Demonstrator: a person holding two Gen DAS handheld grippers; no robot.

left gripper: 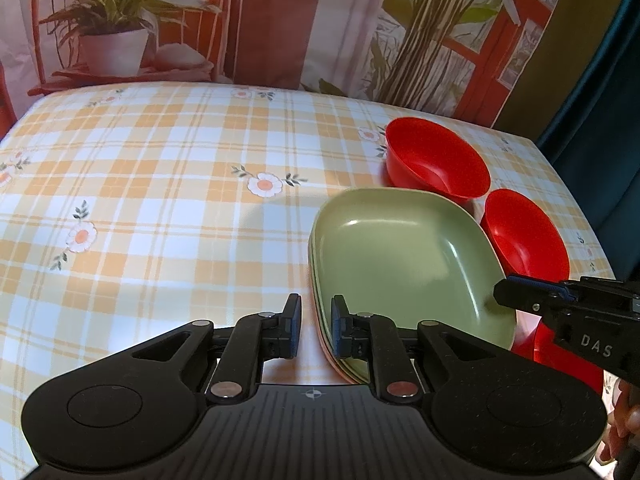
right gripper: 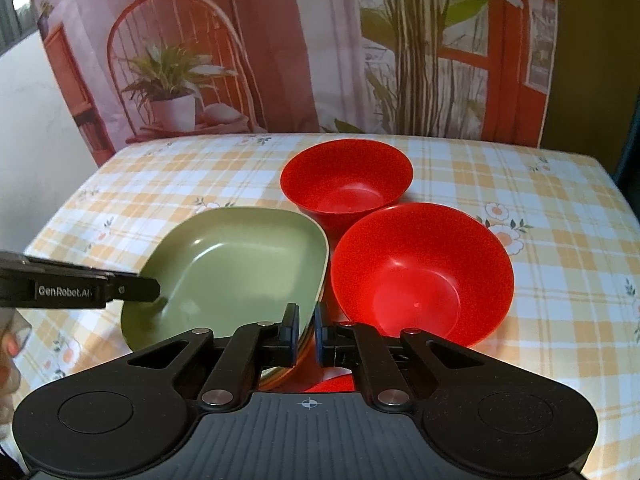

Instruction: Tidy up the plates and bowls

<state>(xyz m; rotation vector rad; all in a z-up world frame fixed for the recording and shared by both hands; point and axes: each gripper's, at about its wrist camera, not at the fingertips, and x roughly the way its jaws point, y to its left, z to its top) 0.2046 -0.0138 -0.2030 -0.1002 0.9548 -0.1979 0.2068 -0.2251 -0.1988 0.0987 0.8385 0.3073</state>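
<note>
Resting near the right side of the table (left gripper: pixel 160 168), the green plate (left gripper: pixel 400 256) tops a small stack, with thin rims of other plates showing beneath its near-left edge. Two red bowls sit just beside it: the far bowl (right gripper: pixel 346 180) behind its right corner and the near bowl (right gripper: pixel 422 276) along its right edge, close enough that contact cannot be ruled out.

The left gripper (left gripper: pixel 316 326) has its jaws slightly parted around the near-left rim of the stack; the right-hand pad sits against the rim while the other stands clear over the cloth, so nothing is pinched. The right gripper (right gripper: pixel 307 334) is nearly closed on the plate's near-right rim, apparently clamping it.

The plate is a rounded square with a raised lip and a smooth satin surface, probably plastic or melamine: light, stiff and somewhat slippery. A rim pinch suits it, though a grip on one edge would likely let it tilt, so opposite edges look steadier. The bowls are round and deep with thin flaring walls and a glossy finish, likely light plastic that should nest readily; the wall just below the lip is the natural hold. The checked, flower-printed tablecloth looks like wipeable vinyl, offering little friction against sliding.
</note>
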